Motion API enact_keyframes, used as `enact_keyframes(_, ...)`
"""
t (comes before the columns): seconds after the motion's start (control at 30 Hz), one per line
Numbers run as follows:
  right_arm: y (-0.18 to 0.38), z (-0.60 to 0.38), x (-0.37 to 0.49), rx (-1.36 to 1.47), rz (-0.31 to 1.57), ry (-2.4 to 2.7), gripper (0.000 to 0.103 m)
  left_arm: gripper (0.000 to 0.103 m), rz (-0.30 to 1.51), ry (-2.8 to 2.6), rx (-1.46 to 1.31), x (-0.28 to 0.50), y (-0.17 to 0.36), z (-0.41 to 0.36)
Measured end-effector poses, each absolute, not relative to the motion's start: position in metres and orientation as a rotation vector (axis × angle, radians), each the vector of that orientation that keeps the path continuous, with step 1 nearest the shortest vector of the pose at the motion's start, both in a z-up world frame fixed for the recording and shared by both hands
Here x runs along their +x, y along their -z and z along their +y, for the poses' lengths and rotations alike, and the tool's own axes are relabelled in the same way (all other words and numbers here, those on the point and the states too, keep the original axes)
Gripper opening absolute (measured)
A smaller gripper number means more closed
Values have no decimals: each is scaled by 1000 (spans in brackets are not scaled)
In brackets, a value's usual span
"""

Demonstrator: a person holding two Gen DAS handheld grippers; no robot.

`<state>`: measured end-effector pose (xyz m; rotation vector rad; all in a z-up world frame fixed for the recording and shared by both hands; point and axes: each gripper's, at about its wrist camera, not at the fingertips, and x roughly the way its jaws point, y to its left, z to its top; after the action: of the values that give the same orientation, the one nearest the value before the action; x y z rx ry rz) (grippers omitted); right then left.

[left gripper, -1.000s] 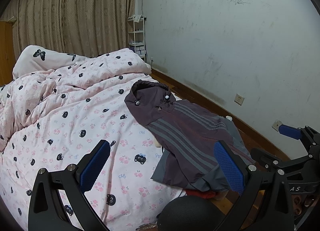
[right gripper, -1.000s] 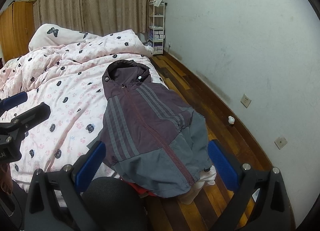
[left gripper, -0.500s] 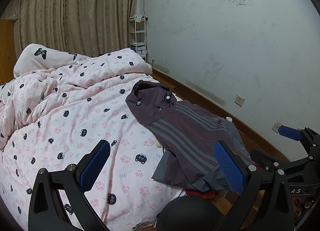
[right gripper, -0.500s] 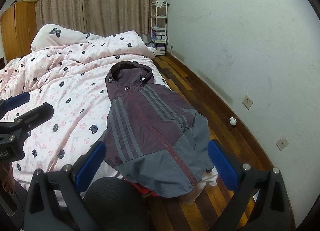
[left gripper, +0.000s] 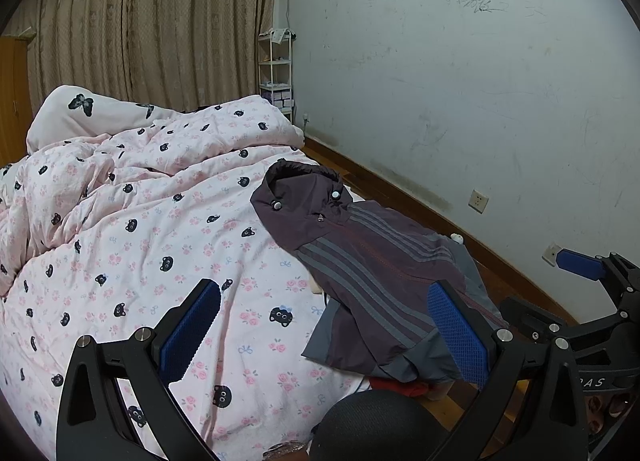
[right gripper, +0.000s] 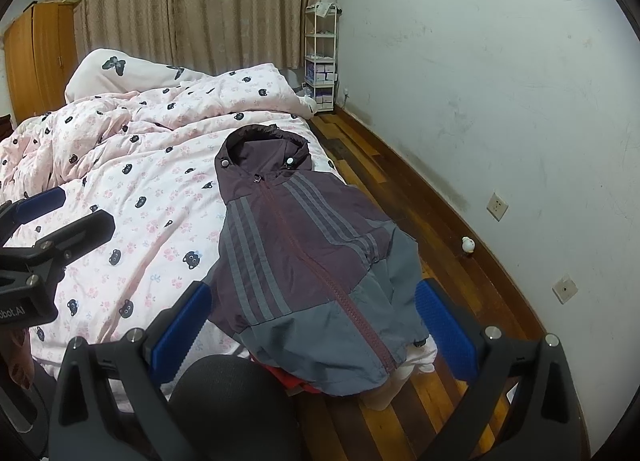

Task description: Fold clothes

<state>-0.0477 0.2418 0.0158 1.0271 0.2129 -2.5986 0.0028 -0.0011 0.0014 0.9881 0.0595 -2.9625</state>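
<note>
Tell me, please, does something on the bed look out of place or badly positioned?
Yes. The hooded jacket lies at the corner of the bed, and its grey hem hangs over the edge above the wooden floor, so it is not flat for folding.

One jacket [right gripper: 304, 261], one quilt [right gripper: 132, 165], perhaps two wall sockets [right gripper: 497, 206].

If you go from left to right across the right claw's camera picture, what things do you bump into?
Wooden wardrobe → pink cat-print quilt → purple and grey hooded jacket → wooden floor → little white toy by the wall → wall sockets.
</note>
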Motion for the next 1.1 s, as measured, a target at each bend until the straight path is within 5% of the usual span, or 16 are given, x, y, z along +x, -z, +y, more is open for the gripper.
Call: enact_keyframes(1.1,11,237,-64,1086,202,2561,103,103,68,2945,1052,-17,23,-4)
